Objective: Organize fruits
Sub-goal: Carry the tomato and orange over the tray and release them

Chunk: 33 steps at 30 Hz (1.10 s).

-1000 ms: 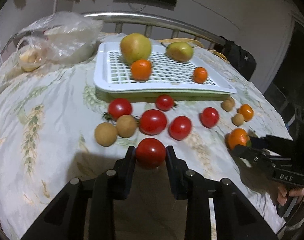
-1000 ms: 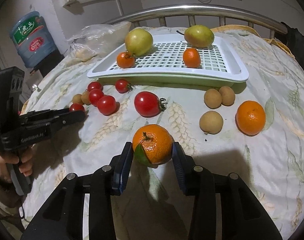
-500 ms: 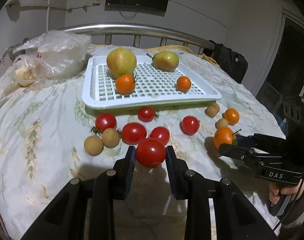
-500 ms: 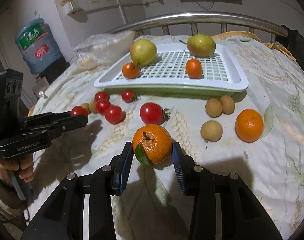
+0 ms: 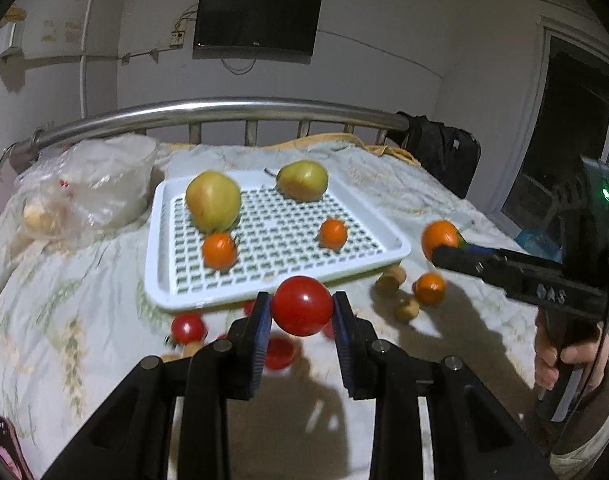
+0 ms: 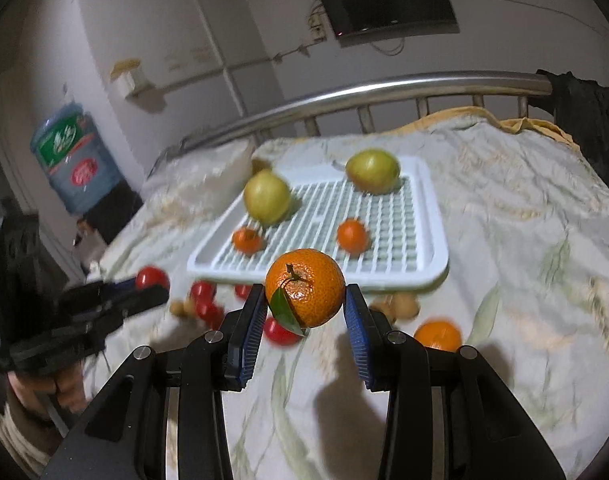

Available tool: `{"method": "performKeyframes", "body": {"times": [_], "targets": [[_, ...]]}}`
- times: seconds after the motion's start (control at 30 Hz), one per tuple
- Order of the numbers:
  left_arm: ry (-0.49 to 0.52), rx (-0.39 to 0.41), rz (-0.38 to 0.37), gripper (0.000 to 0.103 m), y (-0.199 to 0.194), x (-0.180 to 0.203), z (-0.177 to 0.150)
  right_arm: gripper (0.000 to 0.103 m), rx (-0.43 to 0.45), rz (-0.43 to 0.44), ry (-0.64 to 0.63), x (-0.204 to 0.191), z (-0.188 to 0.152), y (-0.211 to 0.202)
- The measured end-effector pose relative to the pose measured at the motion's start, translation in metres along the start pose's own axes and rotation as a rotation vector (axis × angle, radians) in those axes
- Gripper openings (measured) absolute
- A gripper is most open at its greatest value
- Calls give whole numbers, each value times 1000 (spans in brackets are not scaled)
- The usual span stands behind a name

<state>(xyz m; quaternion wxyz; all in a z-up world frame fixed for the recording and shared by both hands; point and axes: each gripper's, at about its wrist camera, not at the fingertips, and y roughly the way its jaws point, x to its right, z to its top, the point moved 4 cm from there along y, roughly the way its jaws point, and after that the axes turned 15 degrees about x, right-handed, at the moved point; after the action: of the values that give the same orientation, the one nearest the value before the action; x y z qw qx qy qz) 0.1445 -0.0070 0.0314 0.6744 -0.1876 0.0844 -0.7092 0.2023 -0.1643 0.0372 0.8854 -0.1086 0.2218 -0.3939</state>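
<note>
Fruit sorting on a bed (image 6: 524, 208) reaches its carrying stage: both grippers hang above the quilt, each with one piece, short of the white slotted tray (image 5: 388, 240). The left gripper (image 5: 302, 310) has its fingers (image 5: 260, 320) drawn close and pressed on either side of a red tomato (image 5: 302, 306); the right gripper (image 6: 304, 304) has its fingers (image 6: 354, 320) clamped on a leafy mandarin (image 6: 304, 288). The tray already bears two pears and two small oranges, while tomatoes (image 5: 188, 328), longans and another orange (image 6: 438, 335) lie loose on the quilt in front of it. The next move, by the look of it, calls for carrying each fruit over the tray rim, lowering it beside its own kind and opening only once it rests, since round fruit may roll on the slats.
</note>
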Motion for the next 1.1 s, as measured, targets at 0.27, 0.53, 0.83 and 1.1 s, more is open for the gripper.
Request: {"method": "performKeyframes", "body": {"times": [0.27, 0.53, 0.83, 1.1], "targets": [[-56, -25, 1, 32, 43, 0, 14, 38, 3, -46, 99, 28, 25, 41], [-122, -61, 57, 32, 92, -11, 11, 38, -46, -104, 140, 53, 11, 76], [-113, -121, 95, 32, 135, -14, -4, 38, -72, -175, 94, 68, 2, 87], [-77, -145, 127, 32, 151, -16, -16, 38, -135, -206, 6, 63, -14, 105]]}}
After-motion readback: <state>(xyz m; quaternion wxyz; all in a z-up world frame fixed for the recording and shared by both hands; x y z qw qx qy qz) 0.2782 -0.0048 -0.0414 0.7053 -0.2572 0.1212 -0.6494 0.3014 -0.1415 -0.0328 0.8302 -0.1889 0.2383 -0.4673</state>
